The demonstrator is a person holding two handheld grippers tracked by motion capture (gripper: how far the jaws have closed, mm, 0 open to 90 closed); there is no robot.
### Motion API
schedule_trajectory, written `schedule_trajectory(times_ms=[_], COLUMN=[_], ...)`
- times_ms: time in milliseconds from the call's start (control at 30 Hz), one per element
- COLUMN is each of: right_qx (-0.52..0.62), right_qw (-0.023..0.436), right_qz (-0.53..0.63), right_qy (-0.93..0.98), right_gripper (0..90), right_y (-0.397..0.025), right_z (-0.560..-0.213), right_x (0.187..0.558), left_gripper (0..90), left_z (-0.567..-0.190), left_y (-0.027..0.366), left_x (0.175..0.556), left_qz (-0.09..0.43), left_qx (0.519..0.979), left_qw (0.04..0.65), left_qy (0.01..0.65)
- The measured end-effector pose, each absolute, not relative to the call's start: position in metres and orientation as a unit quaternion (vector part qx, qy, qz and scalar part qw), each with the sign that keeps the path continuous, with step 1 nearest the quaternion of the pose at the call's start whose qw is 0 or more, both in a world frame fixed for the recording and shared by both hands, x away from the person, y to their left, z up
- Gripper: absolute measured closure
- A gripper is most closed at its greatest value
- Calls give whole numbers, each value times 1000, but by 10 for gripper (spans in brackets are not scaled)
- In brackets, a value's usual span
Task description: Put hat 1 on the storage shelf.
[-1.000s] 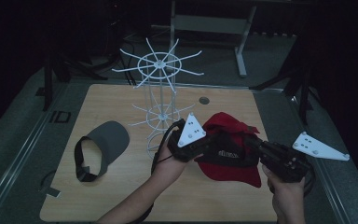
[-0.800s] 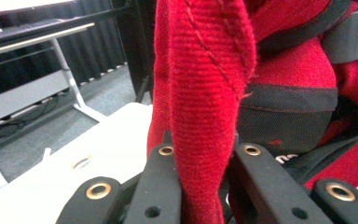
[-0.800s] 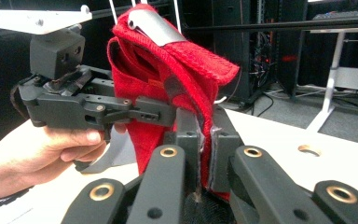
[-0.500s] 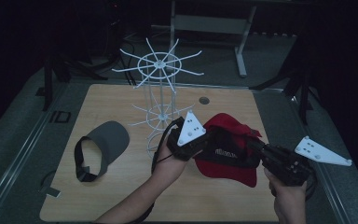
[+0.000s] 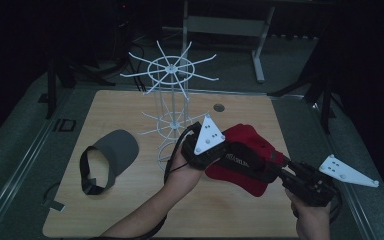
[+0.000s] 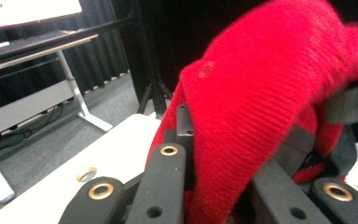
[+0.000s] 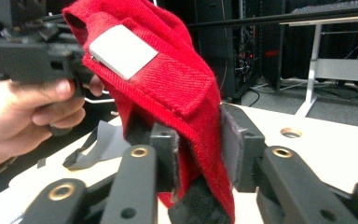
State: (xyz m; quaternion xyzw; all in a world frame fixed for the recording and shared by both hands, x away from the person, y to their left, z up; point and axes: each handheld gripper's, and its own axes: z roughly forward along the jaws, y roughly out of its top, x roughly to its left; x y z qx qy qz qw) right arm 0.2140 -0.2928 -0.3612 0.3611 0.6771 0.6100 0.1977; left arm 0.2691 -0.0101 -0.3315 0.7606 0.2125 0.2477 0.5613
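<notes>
Red twill cap (image 5: 247,159) with a black band hangs between the two tools, lifted off the light wooden tabletop (image 5: 145,210) just right of the white wire hat stand (image 5: 172,107). In the right gripper view the right tool (image 7: 196,154) has its jaws pressed onto the cap's rear strap, red cloth filling the gap between the pads, with a white fastening patch (image 7: 122,50) showing just above. In the left gripper view the left tool (image 6: 223,177) pinches the opposite side of the crown, red fabric bunched between its jaws. From above, the left tool (image 5: 205,150) sits close to the stand's lower ring, the right tool (image 5: 285,172) farther toward the person.

The step looks like carrying the cap to one of the stand's wire prongs. To do it well, keep both pinches firm and the hands level so the opening stays spread rather than folding shut. Lead with the left tool, lift the crown clear of the lower prongs, and only let go once a prong sits inside. A grey fabric visor (image 5: 111,159) lies well apart on the left, out of the path.
</notes>
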Motion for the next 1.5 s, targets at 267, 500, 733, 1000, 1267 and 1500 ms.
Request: schedule_trajectory(times_ms=[267,500,733,1000,1267,1500], right_qx=[358,321,298,275,264,223], right_qw=[186,156,143,168,166,151], right_qz=[602,580,583,588,576,588], right_qy=[689,732,742,742,756,763], right_gripper=[525,375,364,401,445,511], right_y=[-292,-288,-291,-297,-285,-269], right_z=[-367,-368,-363,-347,-346,-338], right_x=[209,204,196,193,210,214], left_gripper=[880,879,878,878,876,875], left_z=[-325,-326,-330,-335,-339,-341], left_y=[-11,-10,-2,8,18,15], left_x=[270,270,271,269,270,268], left_qz=[246,247,235,198,148,132], left_qx=[757,761,759,764,779,787], left_qw=[568,563,570,596,604,599], left_qy=[210,206,209,148,79,70])
